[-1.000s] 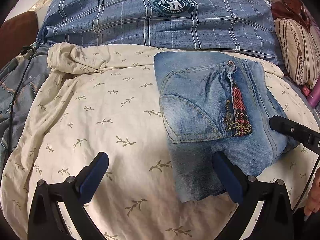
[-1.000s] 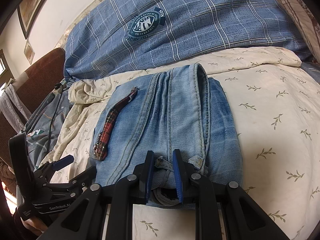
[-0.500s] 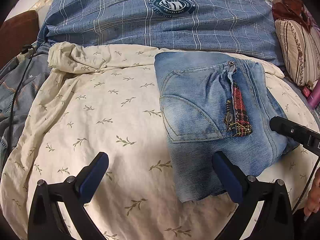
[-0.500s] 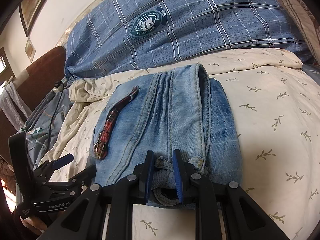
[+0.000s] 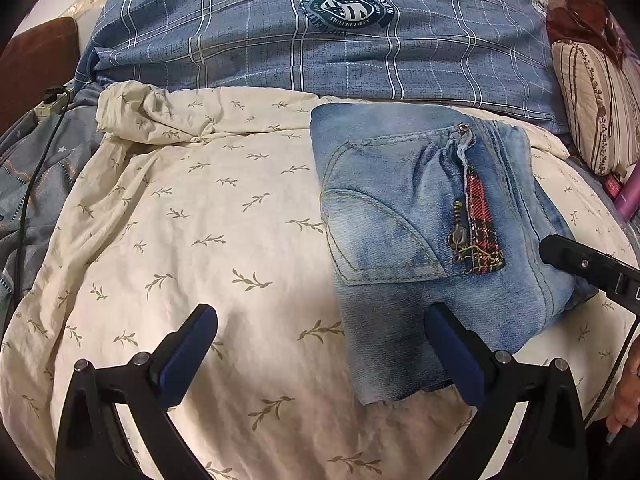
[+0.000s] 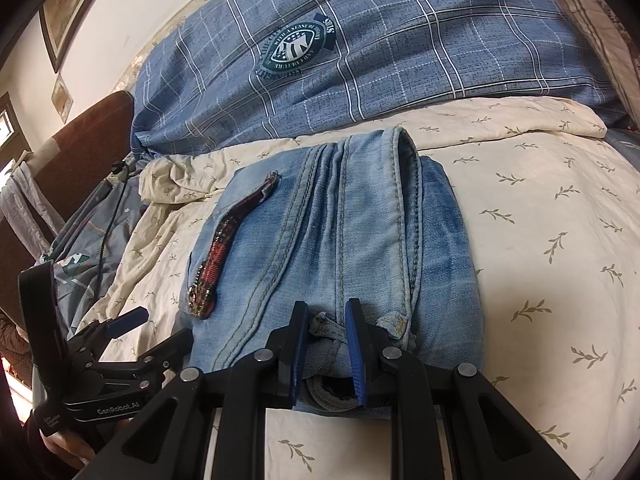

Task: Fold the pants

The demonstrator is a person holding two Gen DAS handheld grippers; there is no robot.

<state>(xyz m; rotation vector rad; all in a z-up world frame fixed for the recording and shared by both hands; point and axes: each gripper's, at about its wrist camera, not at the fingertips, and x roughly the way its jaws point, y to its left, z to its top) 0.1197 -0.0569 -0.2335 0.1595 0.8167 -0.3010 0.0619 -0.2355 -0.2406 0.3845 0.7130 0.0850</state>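
Note:
The light-blue jeans [image 5: 392, 220] lie folded into a compact stack on the cream leaf-print sheet [image 5: 200, 240], back pocket and red plaid trim facing up. My left gripper [image 5: 320, 314] is open wide just above the sheet; its right finger [image 5: 452, 344] overlaps the stack's near corner without pinching it. In the right wrist view the jeans [image 6: 360, 220] stretch away from me, and my right gripper [image 6: 326, 330] is shut on the bunched hem ends at the near edge. The right gripper's black body [image 5: 584, 266] shows at the jeans' right side.
A blue checked quilt [image 5: 280, 32] is piled along the far side of the bed. A striped pillow [image 5: 596, 104] sits far right, a grey-blue cover with a black cable [image 5: 36, 168] far left. A person's hand [image 5: 624, 400] shows at the lower right edge.

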